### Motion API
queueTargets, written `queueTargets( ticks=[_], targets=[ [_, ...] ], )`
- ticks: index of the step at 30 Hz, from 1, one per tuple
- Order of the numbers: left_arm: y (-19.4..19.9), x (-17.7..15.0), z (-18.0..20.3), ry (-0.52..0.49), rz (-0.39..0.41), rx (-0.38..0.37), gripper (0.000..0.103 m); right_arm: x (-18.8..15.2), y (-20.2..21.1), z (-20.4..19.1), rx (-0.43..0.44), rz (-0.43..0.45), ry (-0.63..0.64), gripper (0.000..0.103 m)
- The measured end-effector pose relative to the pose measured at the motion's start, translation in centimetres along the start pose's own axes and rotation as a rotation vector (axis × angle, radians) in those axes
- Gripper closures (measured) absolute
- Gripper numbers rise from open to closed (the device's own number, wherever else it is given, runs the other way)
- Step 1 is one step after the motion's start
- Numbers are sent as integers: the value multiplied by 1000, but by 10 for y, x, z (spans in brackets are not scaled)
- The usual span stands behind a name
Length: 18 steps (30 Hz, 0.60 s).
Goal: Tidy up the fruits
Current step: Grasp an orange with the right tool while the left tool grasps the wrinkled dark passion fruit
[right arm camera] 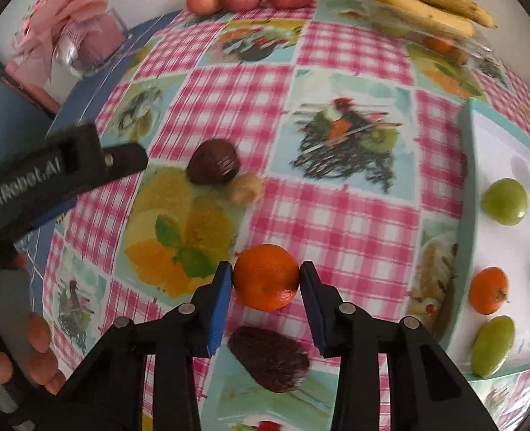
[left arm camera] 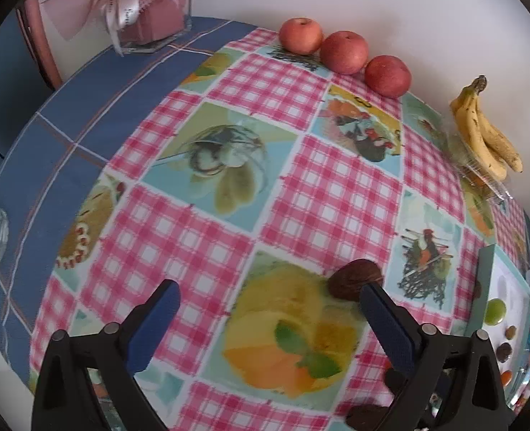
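Tongs first: our right gripper [right arm camera: 266,278] has its blue pads pressed on both sides of a tangerine [right arm camera: 266,276] that sits on the cloth [right arm camera: 336,215]. Our left gripper [left arm camera: 270,307] stands wide open and holds nothing; a brown avocado [left arm camera: 354,278] lies by its right finger. To the right is a tray [right arm camera: 465,215] with small fruit; far off are apples [left arm camera: 343,52] and bananas [left arm camera: 483,133].

Apples [left arm camera: 343,51] left of bananas [left arm camera: 487,133], both behind tangerine [right arm camera: 266,277]
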State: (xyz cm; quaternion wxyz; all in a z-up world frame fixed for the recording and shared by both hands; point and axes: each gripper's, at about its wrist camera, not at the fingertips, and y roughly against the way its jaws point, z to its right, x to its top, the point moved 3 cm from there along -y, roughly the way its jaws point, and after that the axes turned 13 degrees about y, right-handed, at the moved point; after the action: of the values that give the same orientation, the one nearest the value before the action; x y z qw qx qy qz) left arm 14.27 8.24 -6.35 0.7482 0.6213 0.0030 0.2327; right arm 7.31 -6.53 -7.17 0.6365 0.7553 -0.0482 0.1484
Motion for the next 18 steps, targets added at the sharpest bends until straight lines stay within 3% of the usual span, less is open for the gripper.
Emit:
queueTargets(
  ticks=[4, 7, 12, 18],
  targets=[
    [-9, -4, 17, -29, -14, -35, 5, 0, 14, 27, -48, 24, -63, 63],
    [-14, -5, 27, -33, -21, -58, 16, -1, 22, 46, -72, 36, -105, 63],
    [-29, -5, 37, 6, -86, -153, 27, -4, 35, 62, -51, 72, -165, 63],
    [-42, -9, 47, -6, -93, -135, 36, -6, 45, 68, -54, 91, -182, 63]
  ],
)
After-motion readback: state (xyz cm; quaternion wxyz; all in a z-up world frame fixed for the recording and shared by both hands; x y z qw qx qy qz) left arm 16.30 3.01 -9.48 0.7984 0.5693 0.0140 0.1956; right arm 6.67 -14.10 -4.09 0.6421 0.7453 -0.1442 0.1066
